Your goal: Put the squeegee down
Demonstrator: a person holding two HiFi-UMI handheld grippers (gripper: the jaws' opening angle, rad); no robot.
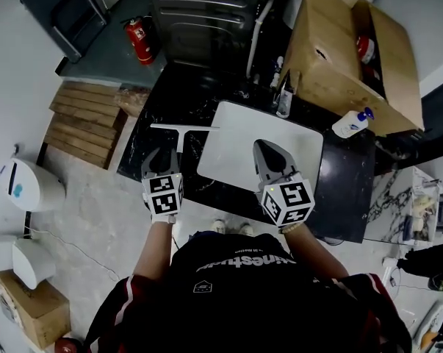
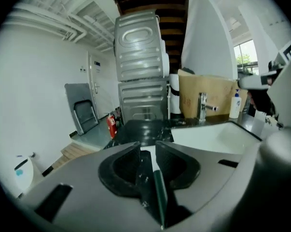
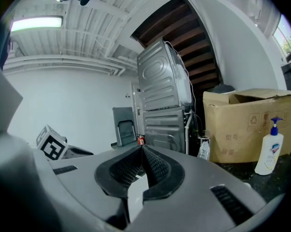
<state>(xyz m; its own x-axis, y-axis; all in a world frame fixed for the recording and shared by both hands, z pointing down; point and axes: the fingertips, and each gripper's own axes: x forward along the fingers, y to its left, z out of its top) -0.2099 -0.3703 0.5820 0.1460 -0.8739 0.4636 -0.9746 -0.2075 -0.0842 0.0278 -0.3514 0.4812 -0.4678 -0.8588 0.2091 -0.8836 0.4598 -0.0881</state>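
Observation:
The squeegee [image 1: 183, 128] has a white blade and a thin dark handle. It is over the black countertop [image 1: 159, 109], just left of the white sink [image 1: 232, 116]; I cannot tell if it rests there. My left gripper [image 1: 164, 153] is at the handle's near end. In the left gripper view the dark green handle [image 2: 158, 187] runs between the jaws of the left gripper [image 2: 146, 146], which stand apart with a gap beside it, open. My right gripper [image 1: 269, 147] hangs over the sink, and the right gripper view shows the right gripper [image 3: 141, 149] shut on nothing.
A faucet [image 1: 283, 98] stands at the sink's far edge, a soap bottle [image 1: 351, 123] to its right, and a cardboard box [image 1: 339, 50] behind. A stacked metal machine [image 1: 206, 6] and a red fire extinguisher [image 1: 140, 40] are beyond the counter. Wooden pallets [image 1: 85, 120] lie on the floor at left.

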